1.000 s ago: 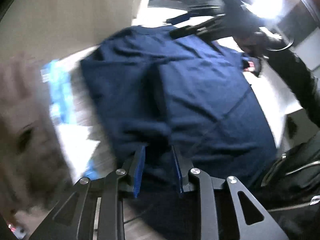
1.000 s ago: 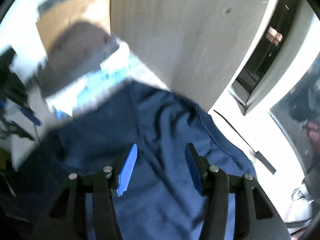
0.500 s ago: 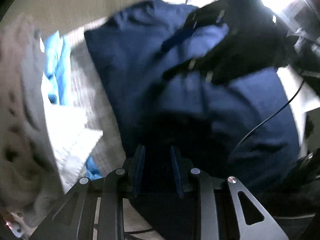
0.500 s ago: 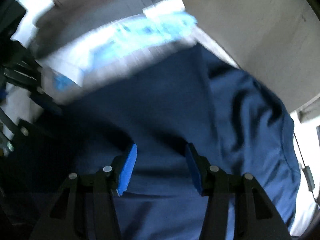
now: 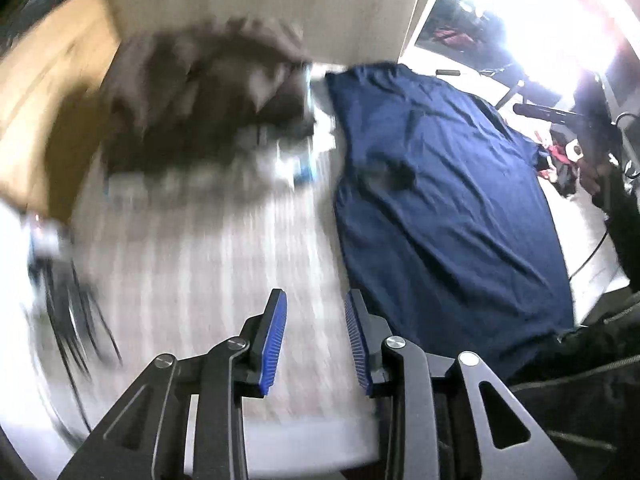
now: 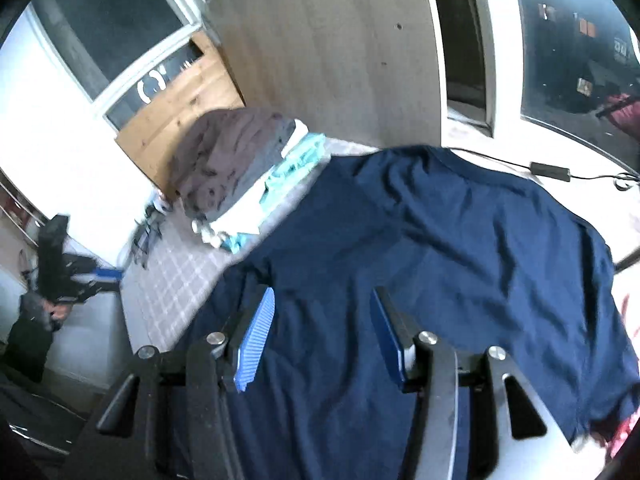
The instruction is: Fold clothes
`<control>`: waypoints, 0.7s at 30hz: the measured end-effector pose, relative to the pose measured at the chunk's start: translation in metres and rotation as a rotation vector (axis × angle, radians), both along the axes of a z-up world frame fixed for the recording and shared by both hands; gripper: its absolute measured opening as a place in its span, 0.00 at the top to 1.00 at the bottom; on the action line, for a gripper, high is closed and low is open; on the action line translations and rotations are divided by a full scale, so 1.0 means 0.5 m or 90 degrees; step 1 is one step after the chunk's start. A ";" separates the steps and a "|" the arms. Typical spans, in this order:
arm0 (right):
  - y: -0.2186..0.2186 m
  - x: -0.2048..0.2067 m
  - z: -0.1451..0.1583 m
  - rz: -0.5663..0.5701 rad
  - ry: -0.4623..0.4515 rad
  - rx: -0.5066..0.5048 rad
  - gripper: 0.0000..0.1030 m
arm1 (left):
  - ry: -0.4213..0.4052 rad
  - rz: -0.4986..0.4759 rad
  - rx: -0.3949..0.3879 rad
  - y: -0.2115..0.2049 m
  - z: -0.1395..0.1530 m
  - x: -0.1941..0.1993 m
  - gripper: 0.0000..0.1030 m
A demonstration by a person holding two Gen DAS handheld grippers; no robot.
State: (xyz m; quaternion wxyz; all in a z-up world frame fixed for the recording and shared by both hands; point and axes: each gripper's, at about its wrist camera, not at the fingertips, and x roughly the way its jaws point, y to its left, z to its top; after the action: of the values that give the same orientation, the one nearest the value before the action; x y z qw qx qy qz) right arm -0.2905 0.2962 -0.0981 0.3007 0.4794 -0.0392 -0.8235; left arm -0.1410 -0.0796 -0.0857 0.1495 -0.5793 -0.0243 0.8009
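Observation:
A navy T-shirt [image 5: 440, 200] lies spread flat on a bed with a checked cover [image 5: 240, 260]. My left gripper [image 5: 315, 294] hovers over the bare checked cover just left of the shirt's edge. Its jaws are opening and nothing is between the blue pads. In the right wrist view the same shirt [image 6: 460, 248] fills the lower right. My right gripper [image 6: 323, 292] hangs above the shirt near its left side, jaws apart, with the fabric lying flat below them and not pinched.
A pile of folded clothes [image 6: 236, 160], brown on top with white and turquoise beneath, sits at the head of the checked cover [image 6: 176, 272]. Behind it stands a pale wooden board [image 6: 320, 40]. A power adapter and cable [image 6: 550, 170] lie beyond the shirt. A dark sleeve [image 5: 624, 220] is at the right.
My left gripper let go of the navy shirt and swung left onto the bare checked cover. My right gripper drew back, so more of the flat shirt and the pile now show.

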 end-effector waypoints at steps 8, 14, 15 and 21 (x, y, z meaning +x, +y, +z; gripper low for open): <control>-0.107 0.060 0.011 0.084 0.021 0.062 0.52 | -0.076 0.082 0.062 0.016 -0.100 0.263 0.71; -0.077 0.094 0.024 0.079 -0.003 0.067 0.52 | -0.100 0.112 0.058 0.035 -0.206 0.347 0.69; -0.075 0.093 0.024 0.080 -0.012 0.075 0.52 | -0.101 0.116 0.063 0.038 -0.223 0.349 0.69; -0.105 0.080 0.038 0.072 0.001 0.135 0.52 | -0.090 0.115 0.093 0.057 -0.286 0.339 0.68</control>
State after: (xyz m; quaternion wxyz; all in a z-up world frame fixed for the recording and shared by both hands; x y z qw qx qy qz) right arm -0.2505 0.2436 -0.0789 0.2944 0.5095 0.0754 -0.8050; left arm 0.0284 -0.0512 -0.2288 0.1165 -0.6173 -0.1452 0.7644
